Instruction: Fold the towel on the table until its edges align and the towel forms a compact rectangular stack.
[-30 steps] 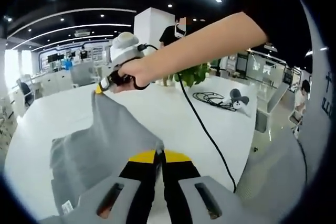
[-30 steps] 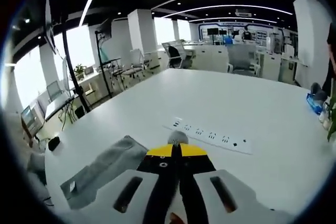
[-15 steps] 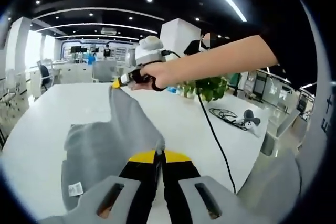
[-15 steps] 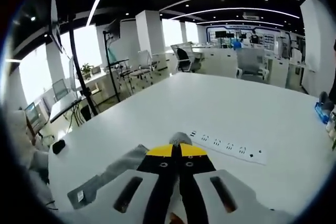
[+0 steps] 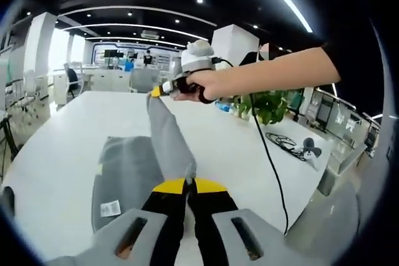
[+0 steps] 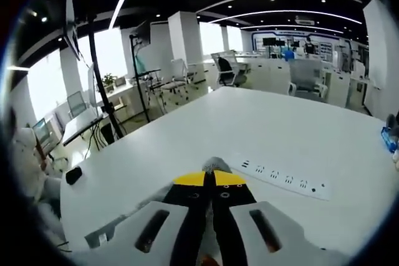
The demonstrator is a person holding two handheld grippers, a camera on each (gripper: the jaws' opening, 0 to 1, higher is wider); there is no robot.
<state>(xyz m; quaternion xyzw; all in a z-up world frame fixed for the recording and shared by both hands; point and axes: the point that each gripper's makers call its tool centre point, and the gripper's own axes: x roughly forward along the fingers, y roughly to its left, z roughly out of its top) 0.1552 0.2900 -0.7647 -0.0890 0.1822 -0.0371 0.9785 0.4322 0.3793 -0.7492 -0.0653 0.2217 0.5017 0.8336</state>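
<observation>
Both grippers are up off the table (image 5: 56, 135), and the towel (image 5: 128, 175) hangs between them in the left gripper view. The left gripper (image 5: 189, 183) has its yellow-tipped jaws pressed together on one grey corner right at the tips. Across from it, the right gripper (image 5: 163, 90) pinches the other corner, held in a hand (image 5: 199, 85) reaching in from the right. The edge between the two corners runs as a raised band, so the cloth is lifted along one side while the rest lies flat on the table, its label (image 5: 110, 207) facing up.

In the right gripper view the jaws (image 6: 209, 185) are closed too, with a small tuft of grey cloth poking out at the tips, and more towel lying low on the left. A power strip (image 6: 283, 179) lies on the table just beyond the tips.

Why hold it this way? Gripping two corners of one edge keeps that edge straight, so it can be carried over the flat part. My read: this is a fold in the making, with the lifted edge not yet laid onto the far one.
</observation>
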